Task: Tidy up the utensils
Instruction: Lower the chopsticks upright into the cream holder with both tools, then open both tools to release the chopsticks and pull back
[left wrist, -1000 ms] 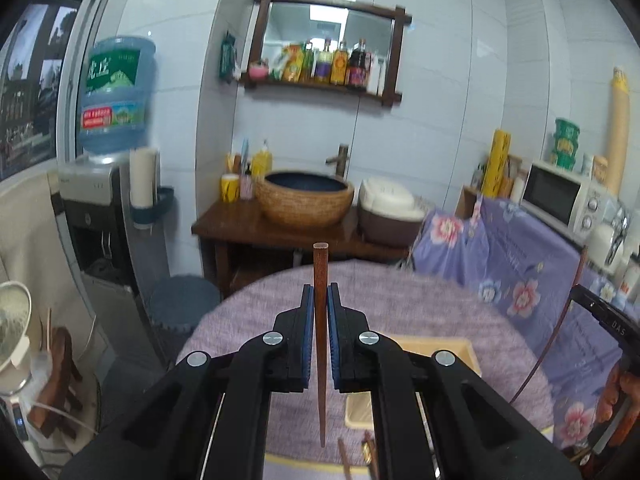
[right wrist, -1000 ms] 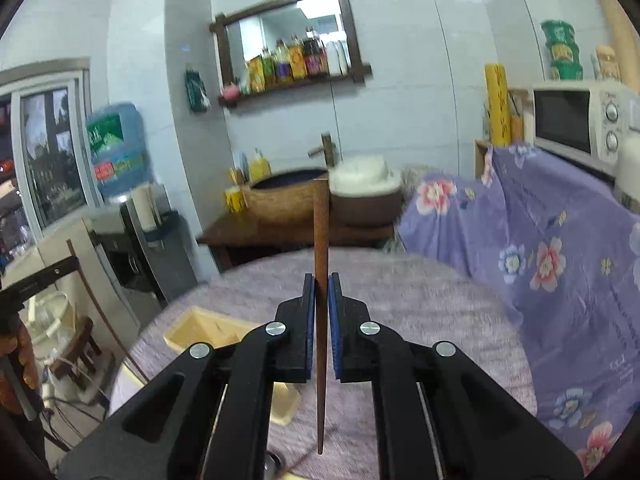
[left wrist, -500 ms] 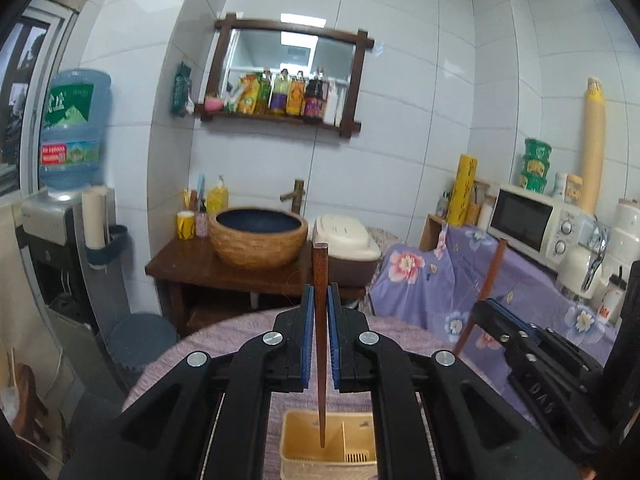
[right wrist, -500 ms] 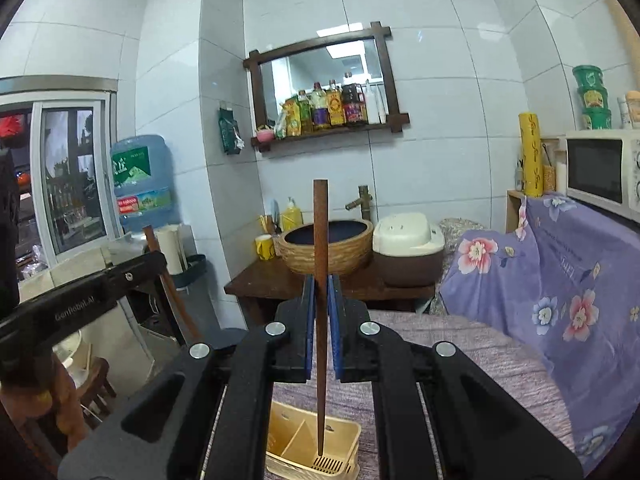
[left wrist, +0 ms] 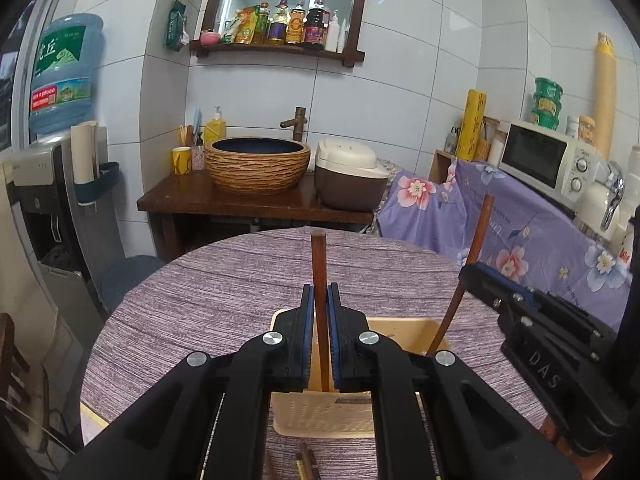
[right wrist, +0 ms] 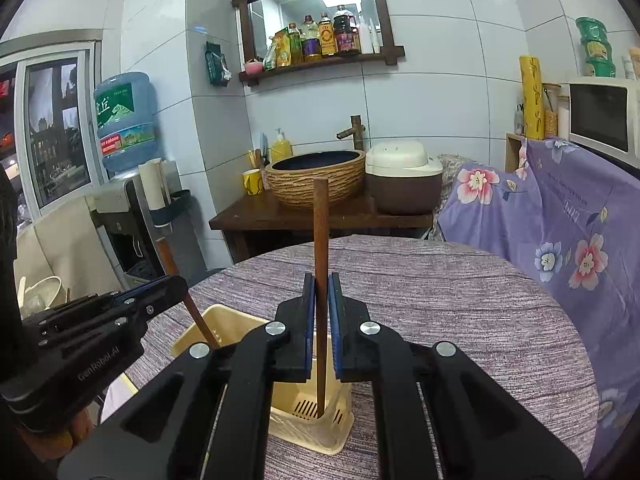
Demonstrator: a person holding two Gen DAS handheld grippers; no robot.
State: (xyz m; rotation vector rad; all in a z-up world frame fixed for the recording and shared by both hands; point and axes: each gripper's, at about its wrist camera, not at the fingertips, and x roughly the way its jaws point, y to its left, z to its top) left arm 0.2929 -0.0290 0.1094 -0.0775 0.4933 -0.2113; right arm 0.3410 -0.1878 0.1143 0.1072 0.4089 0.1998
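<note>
My left gripper (left wrist: 319, 294) is shut on a brown chopstick (left wrist: 318, 258) held upright, its lower end down inside the cream utensil holder (left wrist: 404, 326). My right gripper (right wrist: 321, 282) is shut on a second brown chopstick (right wrist: 321, 220), also upright, with its tip low in the same holder (right wrist: 218, 318). Each view shows the other tool. The right gripper (left wrist: 486, 280) comes in from the right, its chopstick (left wrist: 478, 240) dipping behind the holder's rim. The left gripper (right wrist: 170, 286) comes in from the left, its chopstick (right wrist: 200, 320) slanting into the holder.
The holder stands on a round table under a purple striped cloth (left wrist: 200, 300). Several more chopsticks (left wrist: 308, 460) lie on the cloth near its front edge. Behind are a woven basin (left wrist: 258, 168), a rice cooker (left wrist: 350, 178), a flowered cover (right wrist: 560, 240) and a microwave (left wrist: 548, 160).
Both grippers have come down and forward over the table. The holder, low in view before, now sits right under the jaws, with both chopstick tips in it.
</note>
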